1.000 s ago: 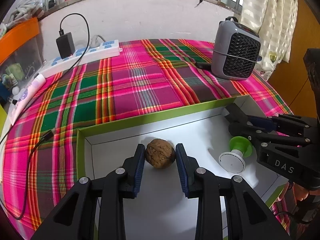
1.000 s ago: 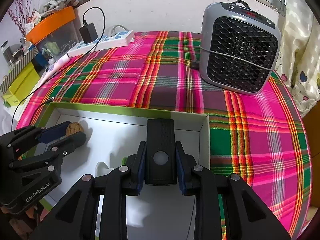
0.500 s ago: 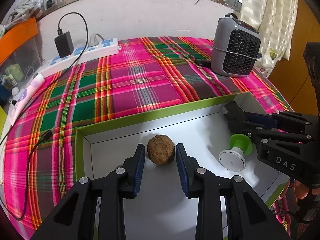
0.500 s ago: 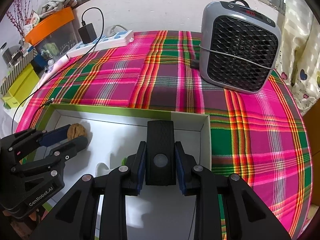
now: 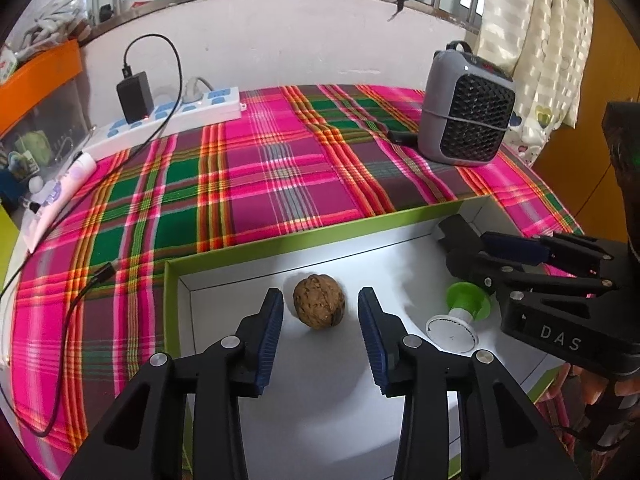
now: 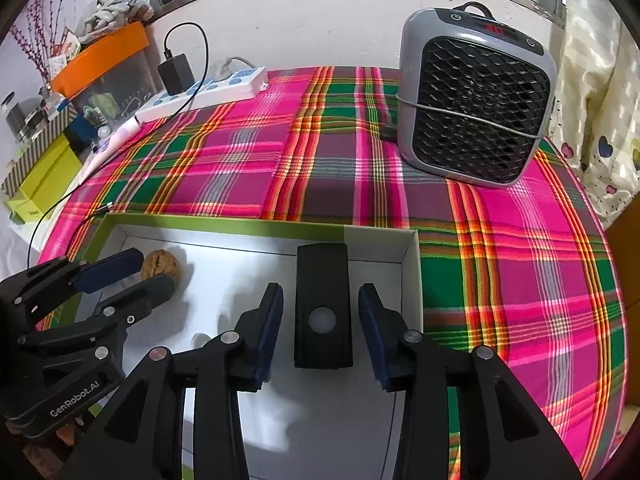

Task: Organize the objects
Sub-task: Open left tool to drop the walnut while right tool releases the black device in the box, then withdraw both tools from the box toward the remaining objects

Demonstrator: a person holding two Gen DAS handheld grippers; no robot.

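Left gripper [image 5: 320, 312] jaws just opening, clear of walnut [image 5: 319, 306] lying between on floor of green-rimmed box [image 5: 312, 236]. Right gripper [image 6: 320, 312] jaws just opening, black remote [image 6: 323, 306] between, untouched, near box's right wall.

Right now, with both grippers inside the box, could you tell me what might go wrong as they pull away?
1. The walnut is round and sits free between the left gripper pads, whose jaws have just been opening; a brush could roll it.
2. The black remote lies between the right gripper pads, which have just been opening; lifting crookedly might drag it.
3. The green-and-white cap lies near the right gripper and could be knocked.
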